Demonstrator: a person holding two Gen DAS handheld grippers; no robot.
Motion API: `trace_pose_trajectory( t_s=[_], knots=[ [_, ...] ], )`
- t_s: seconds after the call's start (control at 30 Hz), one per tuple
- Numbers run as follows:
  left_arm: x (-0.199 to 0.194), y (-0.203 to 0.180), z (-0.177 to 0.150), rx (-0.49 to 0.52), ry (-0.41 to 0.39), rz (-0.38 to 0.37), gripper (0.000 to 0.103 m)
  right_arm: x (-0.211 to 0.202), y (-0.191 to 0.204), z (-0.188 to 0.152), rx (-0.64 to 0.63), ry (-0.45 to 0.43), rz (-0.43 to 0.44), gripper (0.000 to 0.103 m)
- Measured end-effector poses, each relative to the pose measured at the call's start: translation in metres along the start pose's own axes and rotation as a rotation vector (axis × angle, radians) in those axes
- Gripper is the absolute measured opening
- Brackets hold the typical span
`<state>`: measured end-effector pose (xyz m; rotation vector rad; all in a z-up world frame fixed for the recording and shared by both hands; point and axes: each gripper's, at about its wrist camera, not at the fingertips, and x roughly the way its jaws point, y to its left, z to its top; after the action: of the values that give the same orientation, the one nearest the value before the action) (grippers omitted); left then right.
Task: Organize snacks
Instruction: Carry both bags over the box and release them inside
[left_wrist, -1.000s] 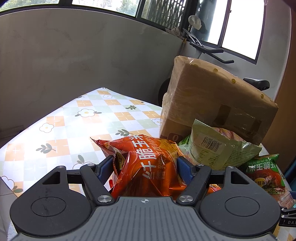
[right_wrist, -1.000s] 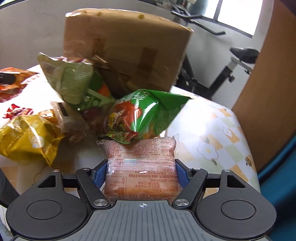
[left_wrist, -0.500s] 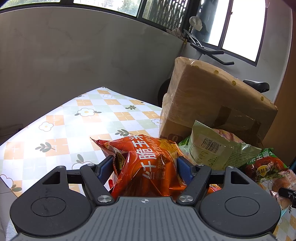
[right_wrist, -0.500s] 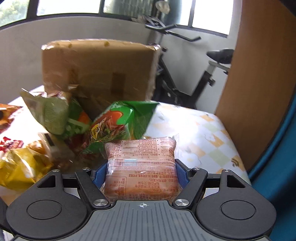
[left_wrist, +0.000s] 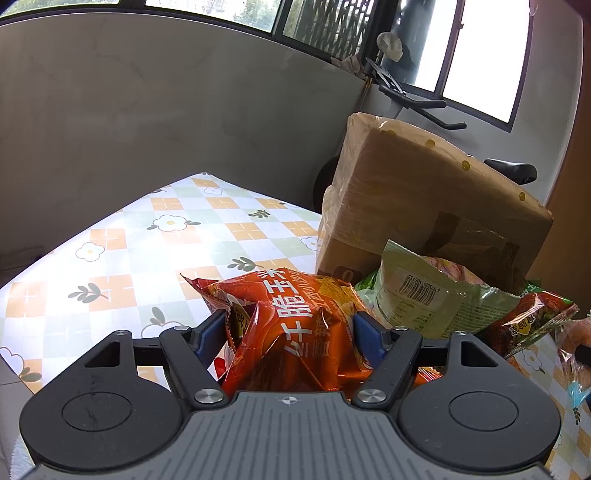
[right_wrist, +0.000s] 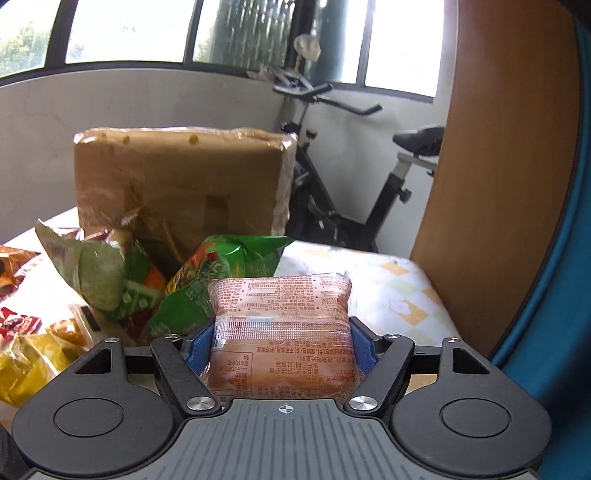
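In the left wrist view a glossy floral-check tablecloth (left_wrist: 110, 258) runs to eleven o'clock below a grey wall while the left gripper (left_wrist: 290, 332) pinches a crinkled orange bag (left_wrist: 295, 325), and in the right wrist view, with a taped cardboard box (right_wrist: 177, 184) at eleven o'clock and an exercise bike (right_wrist: 351, 177) at one, the right gripper (right_wrist: 282, 345) clamps a smooth pillow-shaped pink packet (right_wrist: 280, 325).

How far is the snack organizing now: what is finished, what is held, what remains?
Finished: nothing looks sorted yet. In hand: the left gripper grips an orange chip bag, the right gripper a clear-wrapped pastry pack. Left: green bags and a yellow bag lie loose beside the cardboard box.
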<state>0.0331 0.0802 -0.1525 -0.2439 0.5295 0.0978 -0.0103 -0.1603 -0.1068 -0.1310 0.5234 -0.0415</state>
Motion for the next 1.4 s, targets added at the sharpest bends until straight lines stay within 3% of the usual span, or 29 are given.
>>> trace_pose_trajectory(
  t_s=[0.4,0.87,1.0,1.17,1.4],
  knots=[
    [-0.016,-0.010,0.022,0.076,-0.111,0.020,0.076,-0.001,-0.035,0.031,0.172,-0.074,0.052,0.070],
    [-0.018,-0.055,0.087,0.158,-0.250,-0.100,0.076,0.021,-0.046,0.084,0.202,-0.177,0.152,0.070],
    [-0.002,-0.075,0.115,0.149,-0.273,-0.154,0.076,0.034,-0.042,0.114,0.187,-0.224,0.186,0.070],
    [0.028,-0.110,0.143,0.216,-0.316,-0.179,0.076,0.062,-0.031,0.154,0.135,-0.271,0.218,0.070],
    [0.085,-0.138,0.172,0.239,-0.277,-0.178,0.076,0.122,-0.006,0.191,0.078,-0.243,0.216,0.070]
  ],
)
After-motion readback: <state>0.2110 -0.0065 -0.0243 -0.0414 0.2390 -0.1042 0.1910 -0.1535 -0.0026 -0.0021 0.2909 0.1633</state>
